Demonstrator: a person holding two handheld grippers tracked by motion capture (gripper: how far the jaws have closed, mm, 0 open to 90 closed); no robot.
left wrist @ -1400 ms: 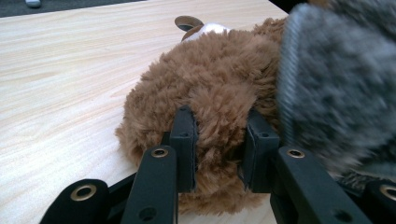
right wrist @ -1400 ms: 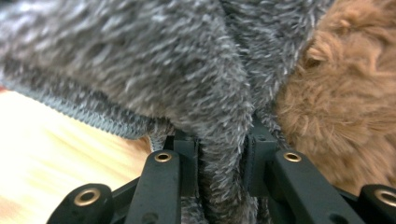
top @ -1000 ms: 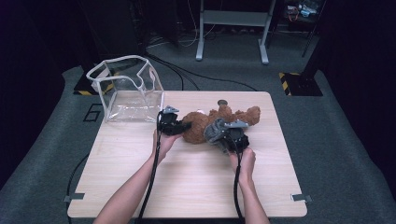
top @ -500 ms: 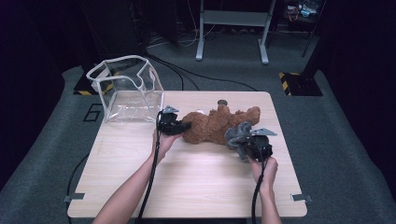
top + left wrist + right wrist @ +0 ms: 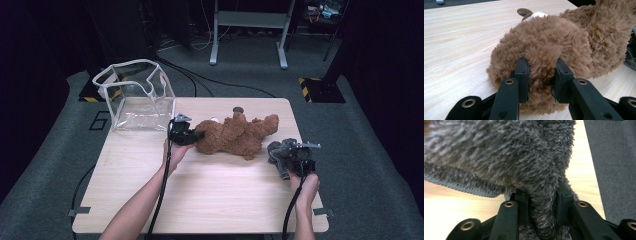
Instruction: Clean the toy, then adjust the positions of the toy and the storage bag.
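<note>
A brown plush teddy bear [image 5: 234,135] lies on its side across the middle of the light wooden worktop [image 5: 210,200], its rounded end toward the left and its limbs reaching right and far. The left gripper [image 5: 192,137] is at that left end; in the left gripper view its two black jaws are pinching a fold of the bear's brown fur [image 5: 541,62], with pile bulging out between and over the pads. The right gripper [image 5: 286,161] is near the right edge of the worktop, apart from the bear, and carries a grey plush garment [image 5: 278,151]; the right gripper view shows grey pile [image 5: 499,152] and a ribbed hem hanging above the jaws, with a strand of the fabric [image 5: 544,215] running down between them. These jaws have just been opening slightly, yet the fabric remains between them and the pads appear to press on it. A clear plastic bag with white trim [image 5: 137,95] stands open on the far left corner of the worktop, just beside the left gripper and not touching the bear. A small dark round object [image 5: 238,109] lies on the worktop just beyond the bear; its nature cannot be determined.
</note>
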